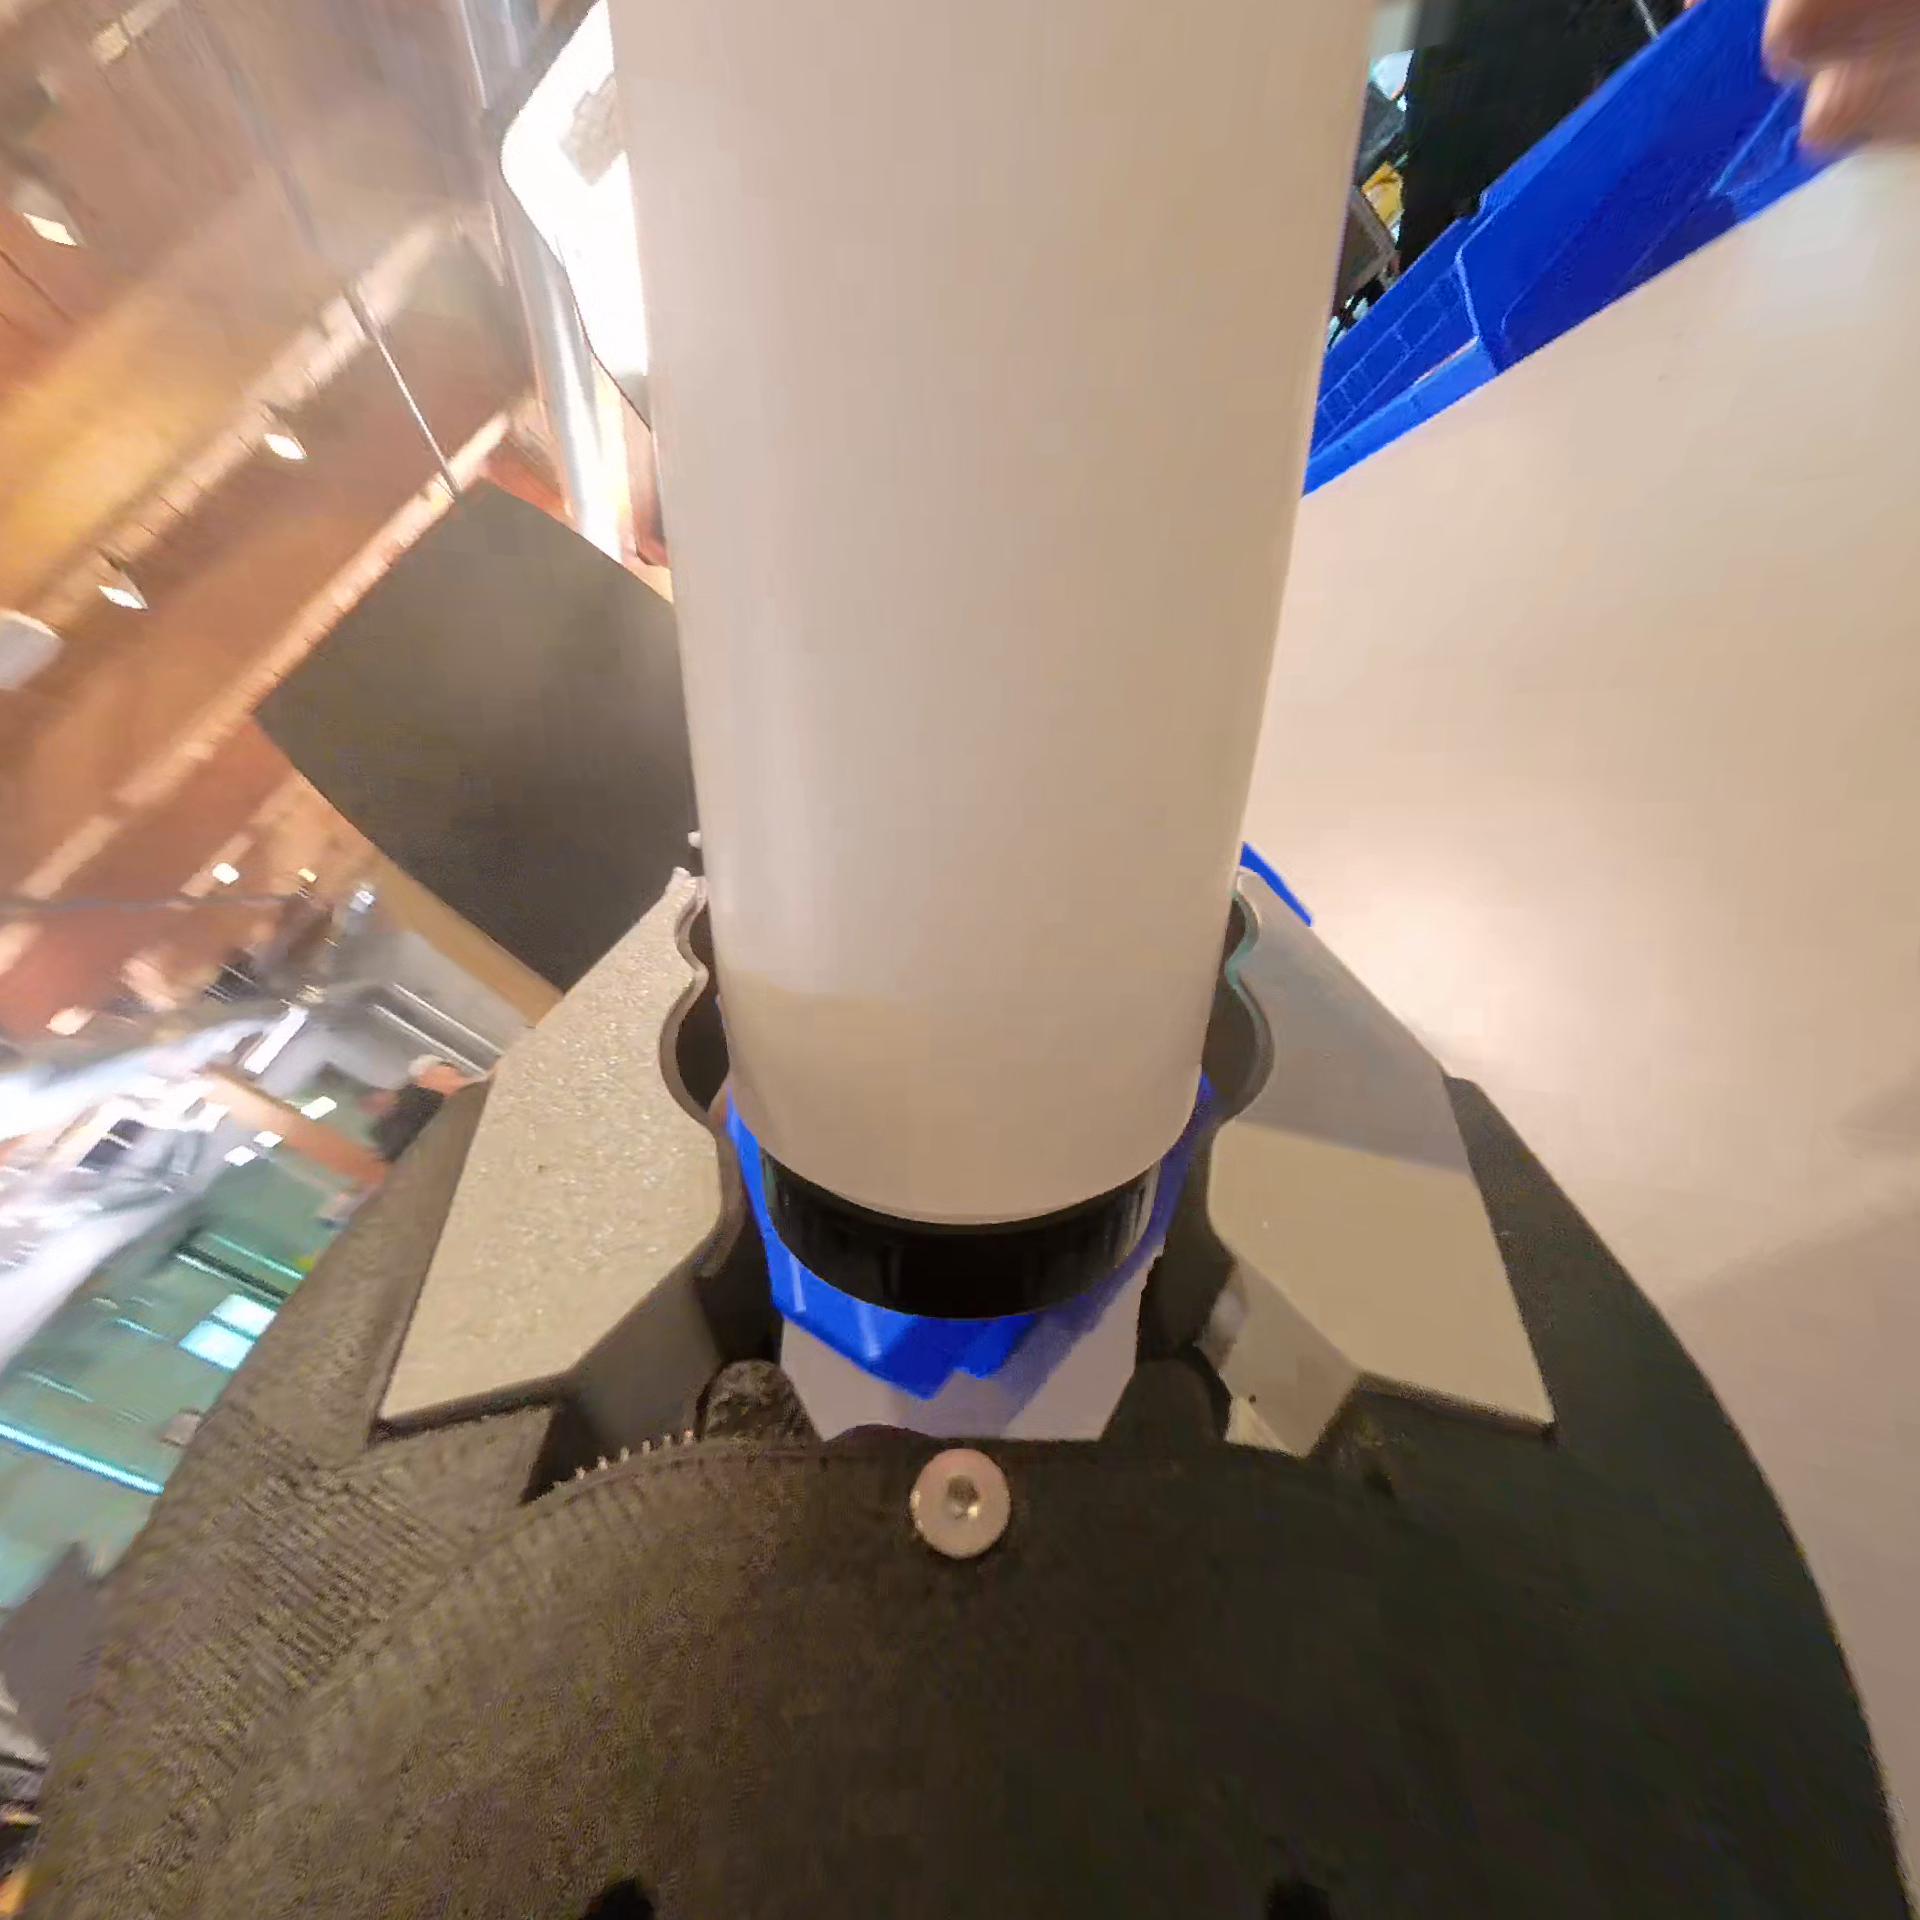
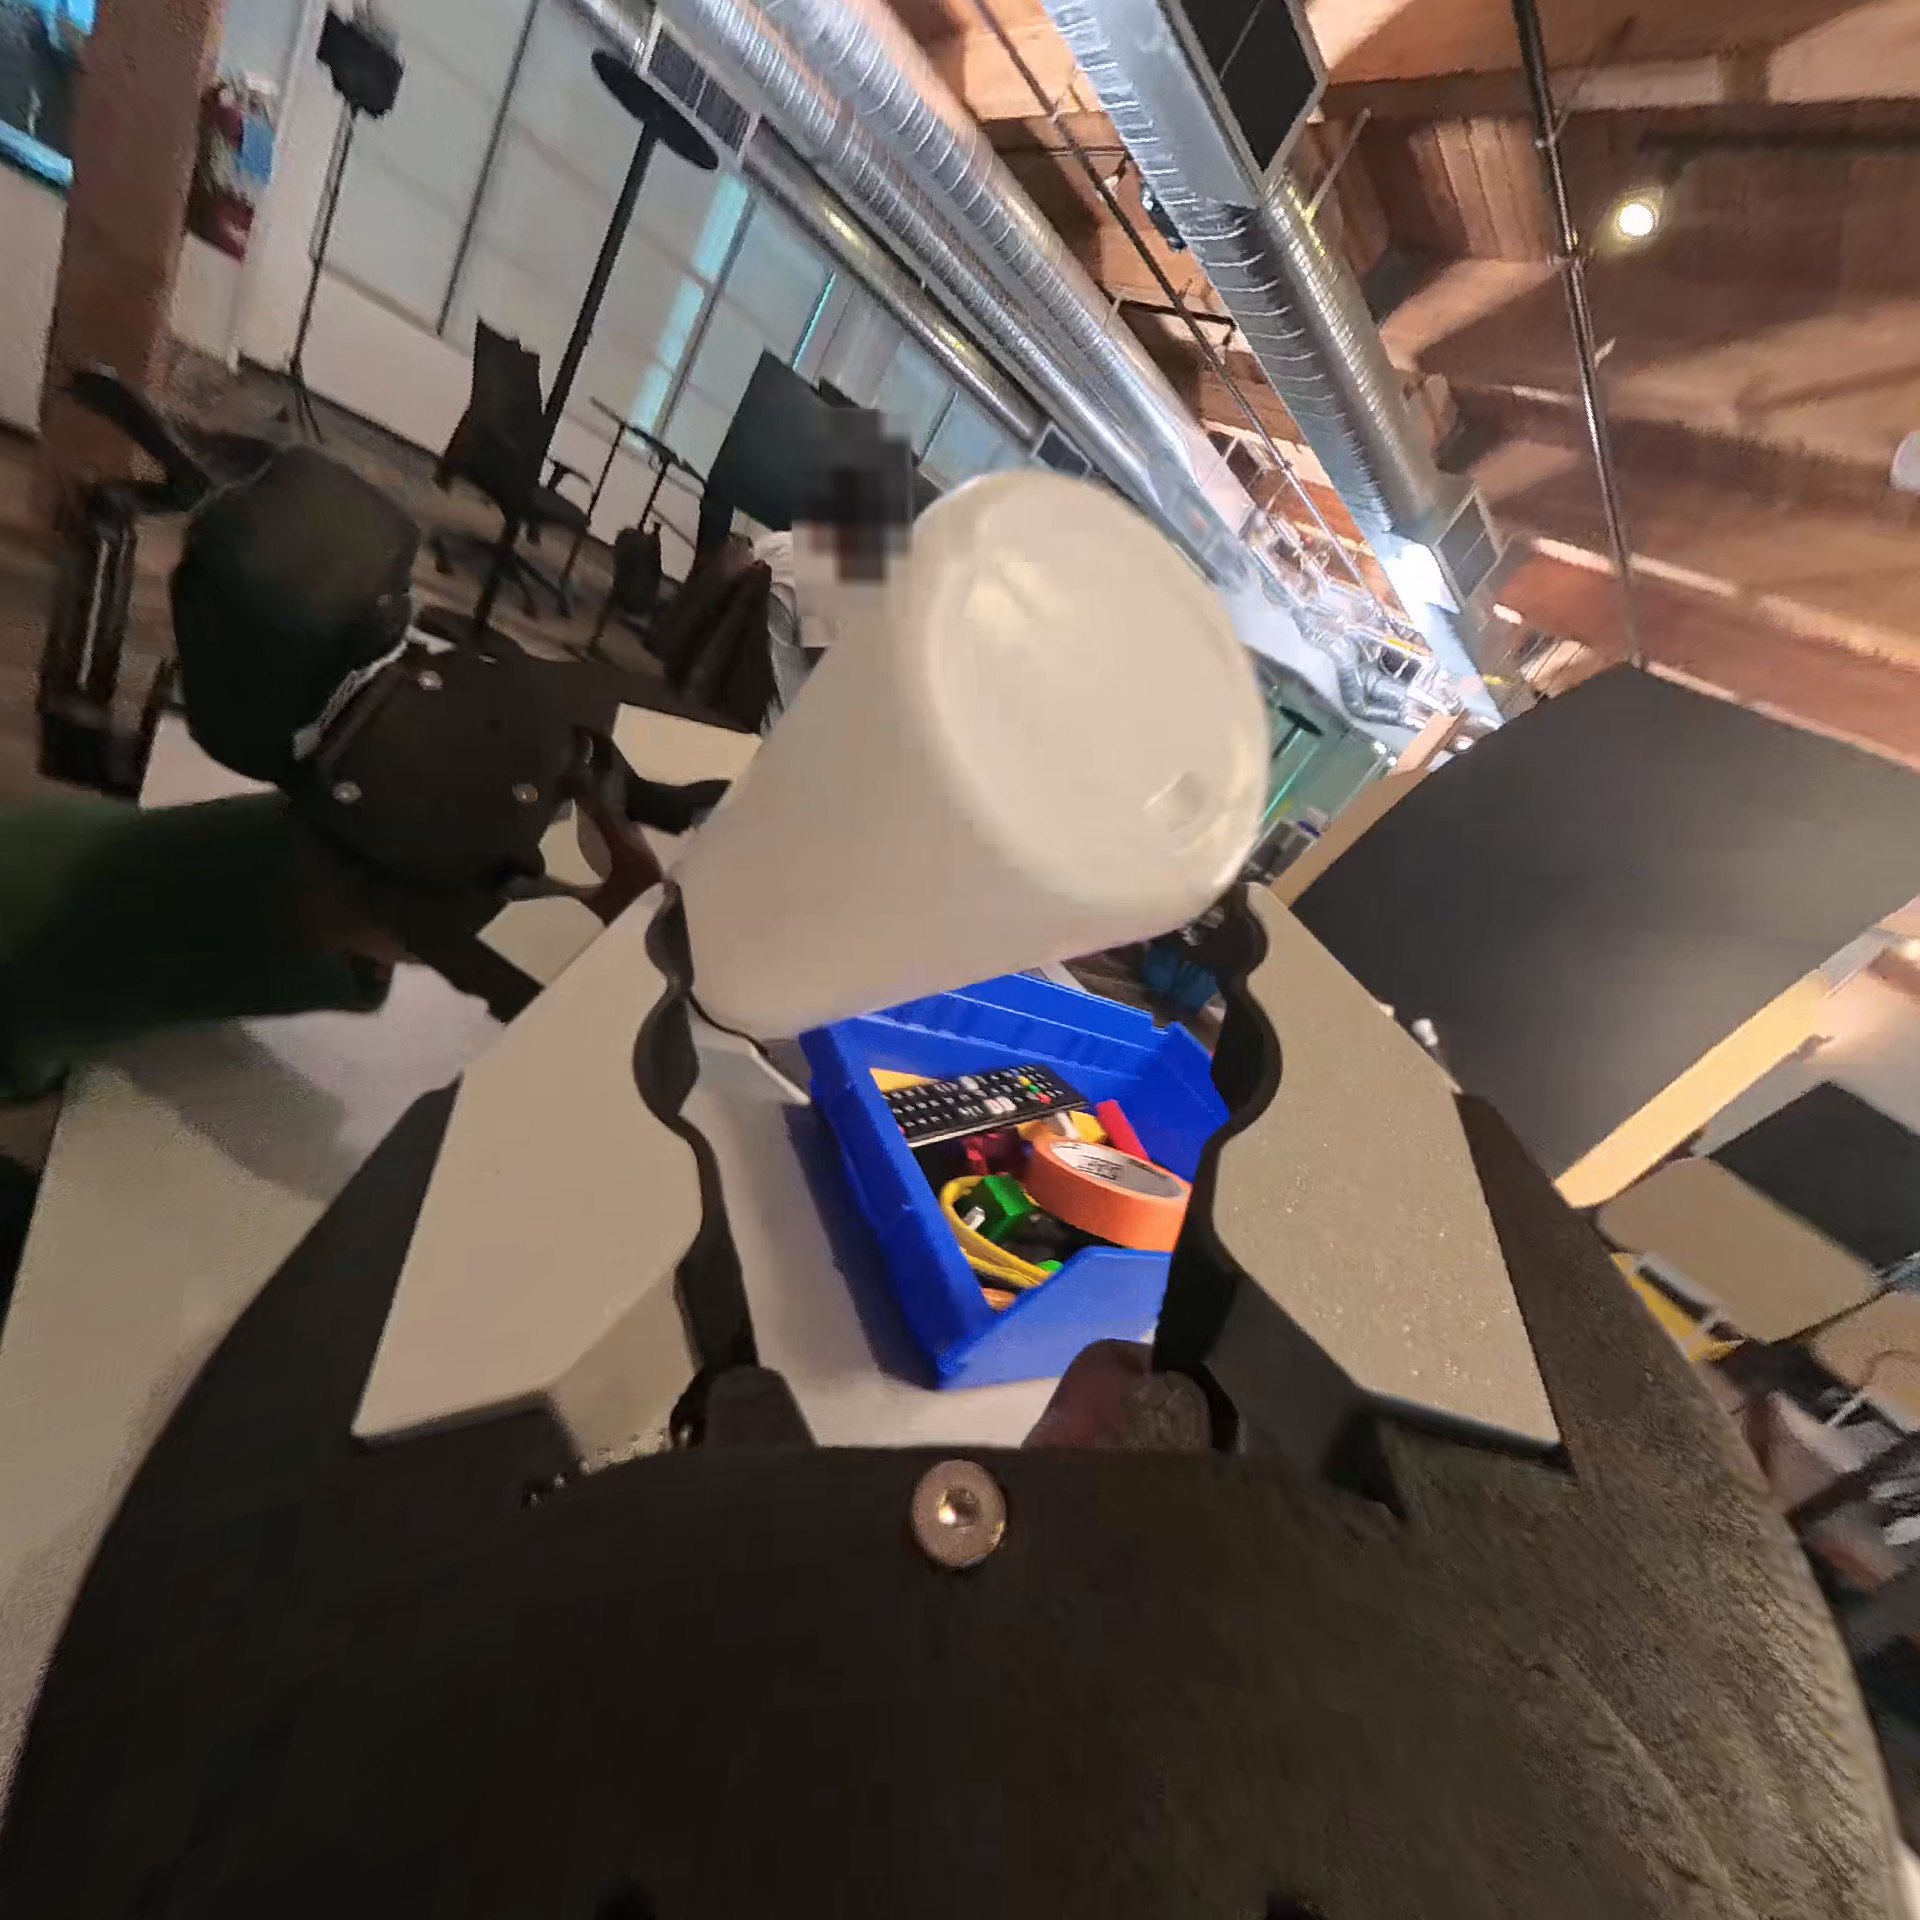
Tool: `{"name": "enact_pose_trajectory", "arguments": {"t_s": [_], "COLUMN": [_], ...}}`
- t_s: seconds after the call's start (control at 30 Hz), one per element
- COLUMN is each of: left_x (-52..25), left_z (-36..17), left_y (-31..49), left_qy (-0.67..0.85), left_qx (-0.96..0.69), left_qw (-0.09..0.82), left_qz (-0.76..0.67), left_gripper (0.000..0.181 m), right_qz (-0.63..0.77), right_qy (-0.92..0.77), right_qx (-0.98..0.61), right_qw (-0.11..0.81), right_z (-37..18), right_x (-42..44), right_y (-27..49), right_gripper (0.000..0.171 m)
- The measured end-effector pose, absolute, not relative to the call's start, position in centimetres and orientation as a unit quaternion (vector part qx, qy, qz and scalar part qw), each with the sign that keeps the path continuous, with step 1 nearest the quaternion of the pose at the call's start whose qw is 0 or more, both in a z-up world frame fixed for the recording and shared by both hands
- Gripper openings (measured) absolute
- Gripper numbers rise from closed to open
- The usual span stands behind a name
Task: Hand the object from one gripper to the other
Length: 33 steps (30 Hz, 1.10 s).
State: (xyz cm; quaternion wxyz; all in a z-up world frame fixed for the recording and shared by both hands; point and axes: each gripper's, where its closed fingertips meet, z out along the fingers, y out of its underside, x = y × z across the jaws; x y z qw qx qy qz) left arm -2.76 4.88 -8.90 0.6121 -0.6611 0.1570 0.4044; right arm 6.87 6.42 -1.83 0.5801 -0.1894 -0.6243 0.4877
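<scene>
A white bottle (image 1: 966, 582) with a black cap (image 1: 956, 1247) sits between my left gripper's (image 1: 971, 914) fingers, cap end toward the camera, and the jaws are shut on its body. In the right wrist view the same bottle (image 2: 987, 769) shows base-first, tilted and blurred, and it lies between the tips of my right gripper (image 2: 956, 909). The right jaws stand wide apart around it. I cannot tell whether they touch it. The left gripper's black body (image 2: 416, 748) and a dark green sleeve (image 2: 135, 925) hold the bottle's far end at the left.
A blue bin (image 2: 883, 1226) on the pale table (image 2: 208, 1195) below the right gripper holds a remote, orange tape and small coloured parts. In the left wrist view a blue bin (image 1: 1558, 249) lies along the table's far edge, with a hand (image 1: 1849, 73) on it. Tip to tip, the grippers are about 12 cm apart.
</scene>
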Motion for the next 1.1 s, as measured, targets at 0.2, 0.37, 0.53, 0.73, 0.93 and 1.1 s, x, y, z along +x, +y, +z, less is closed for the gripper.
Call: {"name": "enact_pose_trajectory", "arguments": {"t_s": [0.2,0.37,0.53,0.73,0.93,1.1], "left_x": [-1.3,-1.1,-2.7,-5.6,-4.7,-0.5], "left_z": [-10.5,-11.6,-11.5,-9.9,-9.1,-7.7], "left_y": [4.6,5.0,5.3,4.2,3.8,4.0], "left_qy": [0.268,0.297,0.259,0.151,-0.010,-0.088], "left_qx": [-0.640,-0.640,-0.647,-0.664,-0.712,-0.635], "left_qw": [0.569,0.545,0.538,0.575,0.697,0.684], "left_qz": [0.442,0.453,0.474,0.453,0.083,-0.347], "left_gripper": [0.095,0.095,0.094,0.094,0.101,0.116], "right_qz": [0.447,0.393,0.336,0.219,0.162,0.172], "right_qy": [-0.694,-0.730,-0.727,-0.688,-0.639,-0.619], "right_qx": [-0.173,-0.181,-0.142,-0.060,-0.039,-0.021], "right_qw": [0.537,0.529,0.581,0.689,0.751,0.766], "right_z": [-3.9,-6.1,-6.1,-4.6,-3.2,-3.1], "right_x": [8.3,7.6,7.0,6.9,6.6,5.8], "right_y": [5.8,6.3,6.3,5.7,6.2,4.8], "right_gripper": [0.109,0.098,0.095,0.095,0.095,0.095]}}
